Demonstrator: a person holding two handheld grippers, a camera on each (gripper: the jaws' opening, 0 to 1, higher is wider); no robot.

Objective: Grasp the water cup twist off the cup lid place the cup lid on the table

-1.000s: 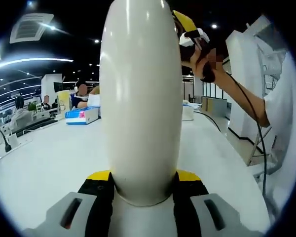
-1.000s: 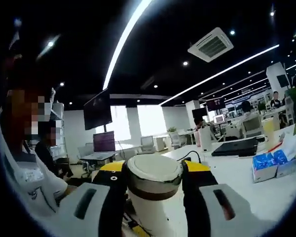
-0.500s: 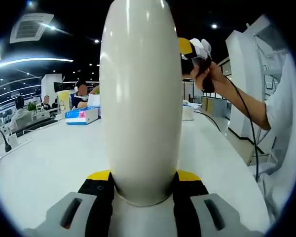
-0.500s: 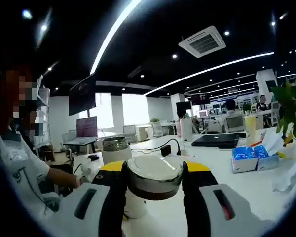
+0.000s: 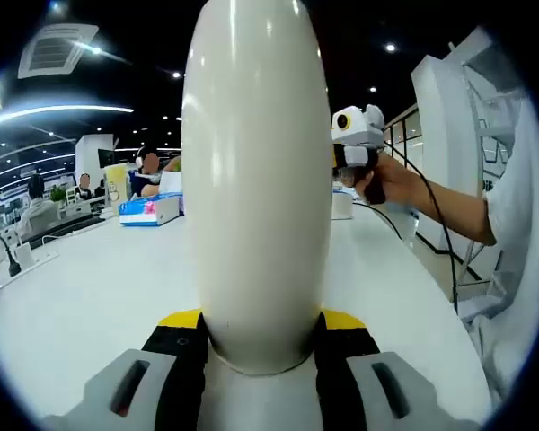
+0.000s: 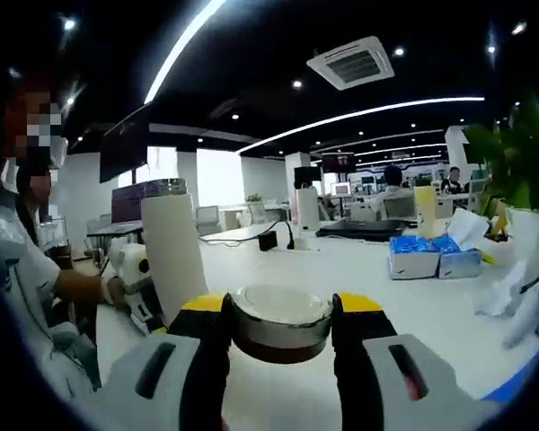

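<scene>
In the left gripper view, the left tongs (image 5: 260,337) are closed around the lower body of the water cup (image 5: 256,180), a tall white cup that stands upright between the two yellow-and-black jaws, above the white tabletop (image 5: 90,296). To the right of the cup, the right tongs (image 5: 355,135) are held up over the tabletop's right side by a person's hand (image 5: 382,180), with a cable trailing from it.

In the right gripper view, the right tongs (image 6: 281,319) are closed on the cup lid (image 6: 281,319), a round lid with a pale top and a dark band, gripped by its sides between the jaws and held apart from the cup, above the tabletop (image 6: 359,278). The water cup (image 6: 175,256) stands to the left with its metal rim uncovered, and the left tongs (image 6: 135,278) hold it low down. Toward the tabletop's far right side lie blue tissue packs (image 6: 431,256), and a black cable (image 6: 269,238) runs along the far edge.
</scene>
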